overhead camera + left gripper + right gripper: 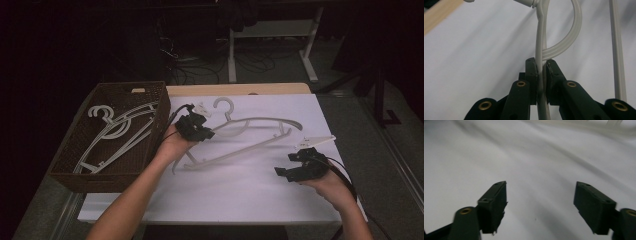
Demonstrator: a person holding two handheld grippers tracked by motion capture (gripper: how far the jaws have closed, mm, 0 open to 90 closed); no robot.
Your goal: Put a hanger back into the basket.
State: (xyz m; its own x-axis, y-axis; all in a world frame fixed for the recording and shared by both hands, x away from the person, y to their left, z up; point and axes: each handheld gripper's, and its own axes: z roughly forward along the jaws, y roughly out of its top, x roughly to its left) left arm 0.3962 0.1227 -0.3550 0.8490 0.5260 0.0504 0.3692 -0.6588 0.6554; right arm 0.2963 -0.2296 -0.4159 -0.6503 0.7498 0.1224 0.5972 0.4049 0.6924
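Left gripper (196,127) clamps the pale plastic hanger (250,131) by a thin bar near its hook.
The hanger stretches over the white table cover (240,192), beside the wicker basket (107,175); right gripper (299,162) hovers with jaws apart, holding nothing.

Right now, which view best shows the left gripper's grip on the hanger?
The left gripper view: the left gripper has its jaws shut on the hanger, pads pressed on the thin bar. The high view shows the gripper at the hanger, contact too small to judge. The right gripper view catches blurred white bars.
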